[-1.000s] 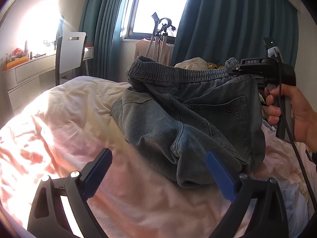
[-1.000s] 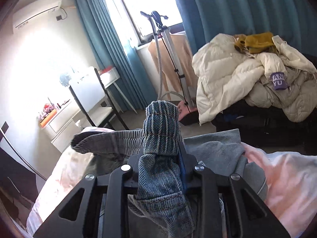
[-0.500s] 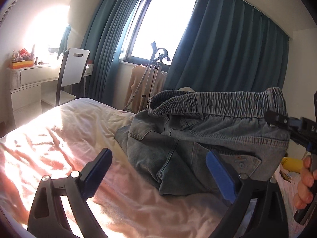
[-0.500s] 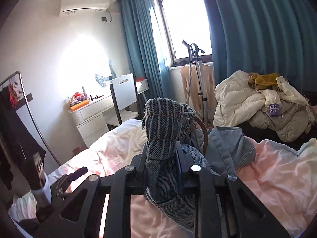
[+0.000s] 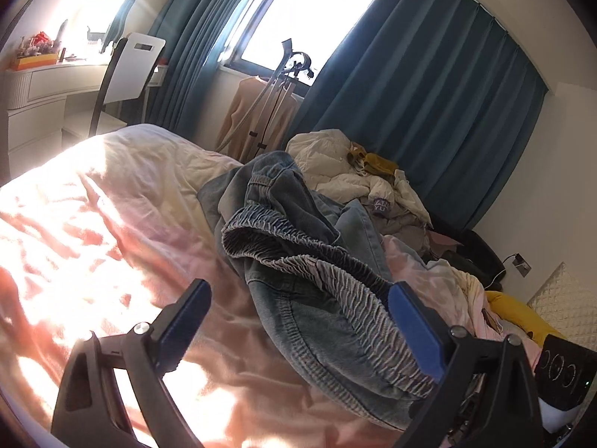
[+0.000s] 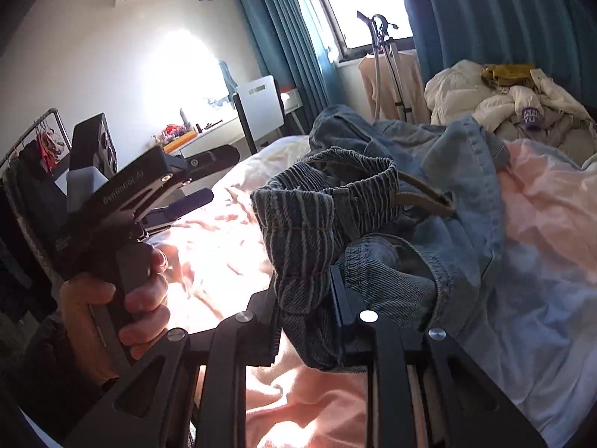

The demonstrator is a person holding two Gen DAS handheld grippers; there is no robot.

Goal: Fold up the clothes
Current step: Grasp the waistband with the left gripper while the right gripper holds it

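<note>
Denim trousers: a second ago held up by the waistband, now slumped in a heap on the bed, ahead of the left tool, which gapes empty. Right tool remains clenched on the waistband. No fold is formed; the garment needs spreading flat.

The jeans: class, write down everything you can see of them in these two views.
The jeans are faded blue-grey denim with a gathered elastic waistband and stitched seams. They lie crumpled in a heap on the pink bedding, not yet folded. The right gripper is shut on a bunched part of the waistband, lifting it slightly. The left gripper is open; in its own view its right finger lies against the waistband, though real contact is uncertain.
</note>
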